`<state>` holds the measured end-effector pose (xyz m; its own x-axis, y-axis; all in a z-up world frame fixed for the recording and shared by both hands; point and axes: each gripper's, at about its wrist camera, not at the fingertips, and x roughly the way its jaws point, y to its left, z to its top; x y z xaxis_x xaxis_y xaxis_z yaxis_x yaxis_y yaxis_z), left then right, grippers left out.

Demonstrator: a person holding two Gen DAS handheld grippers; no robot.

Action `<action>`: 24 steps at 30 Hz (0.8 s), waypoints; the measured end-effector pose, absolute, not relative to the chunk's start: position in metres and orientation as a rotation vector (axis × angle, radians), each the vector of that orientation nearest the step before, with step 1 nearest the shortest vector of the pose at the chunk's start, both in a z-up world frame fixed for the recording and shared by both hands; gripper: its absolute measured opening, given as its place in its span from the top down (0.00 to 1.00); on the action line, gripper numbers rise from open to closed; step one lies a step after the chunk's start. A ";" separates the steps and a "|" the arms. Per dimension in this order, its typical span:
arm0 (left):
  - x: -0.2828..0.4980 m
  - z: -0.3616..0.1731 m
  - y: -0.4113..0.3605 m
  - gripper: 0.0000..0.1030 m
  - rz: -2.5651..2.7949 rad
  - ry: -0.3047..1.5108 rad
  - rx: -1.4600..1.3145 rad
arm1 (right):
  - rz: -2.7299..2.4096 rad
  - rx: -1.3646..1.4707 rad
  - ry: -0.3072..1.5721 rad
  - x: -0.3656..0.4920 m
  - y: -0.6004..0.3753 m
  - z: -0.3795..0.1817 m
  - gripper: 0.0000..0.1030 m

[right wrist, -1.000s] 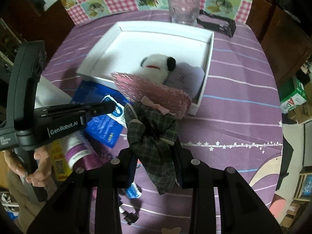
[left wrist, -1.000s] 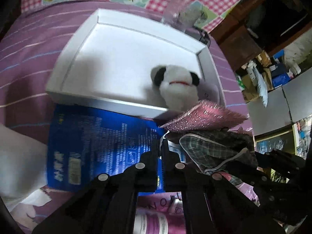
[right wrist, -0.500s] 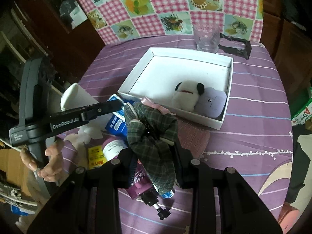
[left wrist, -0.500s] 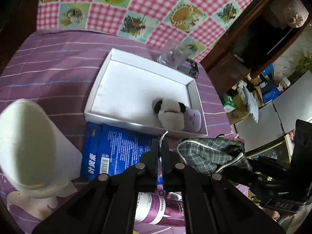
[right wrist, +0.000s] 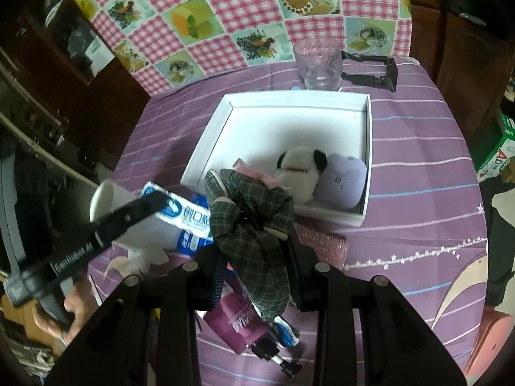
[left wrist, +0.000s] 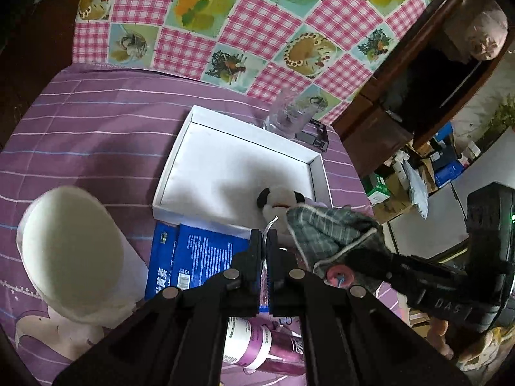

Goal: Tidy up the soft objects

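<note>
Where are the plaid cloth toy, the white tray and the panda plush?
plaid cloth toy [right wrist: 257, 225]: right wrist view, its middle.
white tray [right wrist: 299, 101]: right wrist view, far rim.
panda plush [right wrist: 297, 173]: right wrist view, its face.

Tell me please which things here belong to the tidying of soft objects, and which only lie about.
Belong to the job:
- plaid cloth toy, held in the right gripper
- white tray
- panda plush and lilac plush, in the tray

Only lying about:
- drinking glass
- blue packet
- purple bottle
- paper roll
</note>
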<state>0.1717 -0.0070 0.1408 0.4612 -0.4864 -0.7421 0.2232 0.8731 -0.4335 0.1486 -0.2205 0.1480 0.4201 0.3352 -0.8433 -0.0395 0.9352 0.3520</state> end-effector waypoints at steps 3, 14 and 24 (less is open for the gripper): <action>0.180 0.153 -0.010 0.99 -0.421 0.989 -0.279 | 0.218 0.323 1.093 0.160 -0.223 0.157 0.67; 0.222 0.181 -0.019 0.99 -0.484 0.857 -0.415 | 0.085 0.575 0.950 0.211 -0.254 0.182 0.67; 0.259 0.116 -0.040 0.99 -0.386 0.989 -0.382 | -0.012 0.567 0.934 0.240 -0.276 0.141 0.67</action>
<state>0.2590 -0.0400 0.1163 0.4934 -0.4794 -0.7258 0.1395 0.8672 -0.4780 0.2400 -0.2761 0.1408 0.6059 0.2300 -0.7616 0.2491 0.8543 0.4562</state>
